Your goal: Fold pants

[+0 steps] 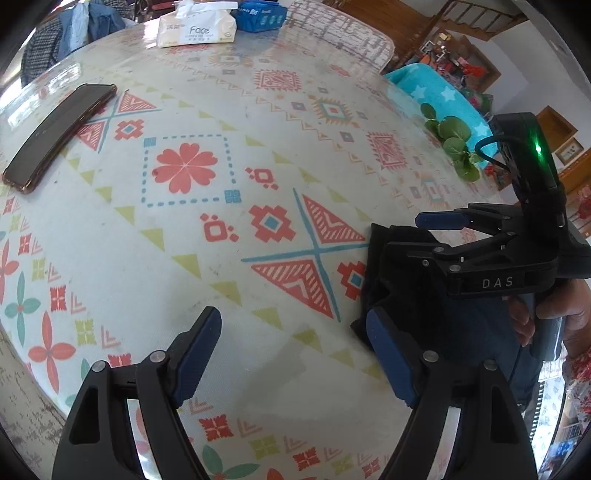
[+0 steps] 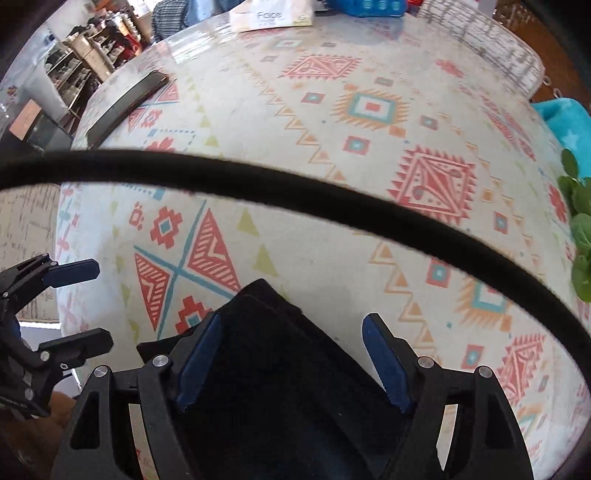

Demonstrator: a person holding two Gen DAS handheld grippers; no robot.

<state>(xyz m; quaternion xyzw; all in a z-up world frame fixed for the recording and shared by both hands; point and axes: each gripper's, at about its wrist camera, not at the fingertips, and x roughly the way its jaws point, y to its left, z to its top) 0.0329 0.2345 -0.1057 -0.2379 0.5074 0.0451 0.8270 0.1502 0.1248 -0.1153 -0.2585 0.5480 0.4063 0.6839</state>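
While the pants [image 2: 280, 369] lie between its spread fingers, the right gripper [image 2: 291, 362] is positioned to grasp; the left gripper [image 1: 295, 354] is spread, empty.

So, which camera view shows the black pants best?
The right wrist view: the black pants lie at the near table edge, between the open fingers of the right gripper. The left wrist view shows only a dark bunch, partly hidden by that gripper.

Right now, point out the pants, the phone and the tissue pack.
pants [image 2: 280, 369], right wrist view, on the dark fabric between the open jaws.
phone [image 1: 61, 134], left wrist view, middle of its dark screen.
tissue pack [image 1: 197, 29], left wrist view, on its printed front.
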